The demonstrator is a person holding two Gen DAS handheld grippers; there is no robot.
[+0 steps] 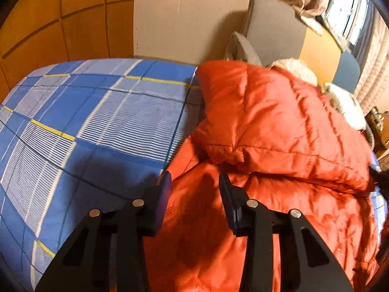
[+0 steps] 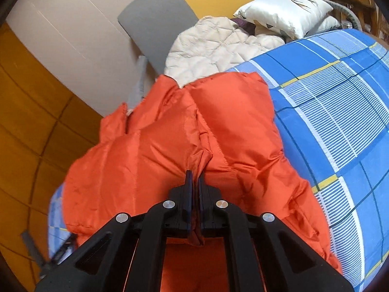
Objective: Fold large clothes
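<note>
An orange padded jacket (image 1: 279, 126) lies on a bed with a blue checked sheet (image 1: 85, 112), part of it folded over itself. My left gripper (image 1: 194, 182) is open just above the jacket's left edge and holds nothing. In the right wrist view the jacket (image 2: 170, 141) spreads ahead over the sheet (image 2: 340, 121). My right gripper (image 2: 195, 174) is shut on a pinched fold of the jacket's orange fabric.
A cream quilted garment (image 2: 214, 48) and a white pillow (image 2: 284, 12) lie beyond the jacket. A grey chair (image 1: 272, 26) stands behind the bed by a cardboard panel (image 1: 180, 17). A wooden wall (image 1: 48, 19) is at the left. A window with curtains (image 1: 352, 7) is at the right.
</note>
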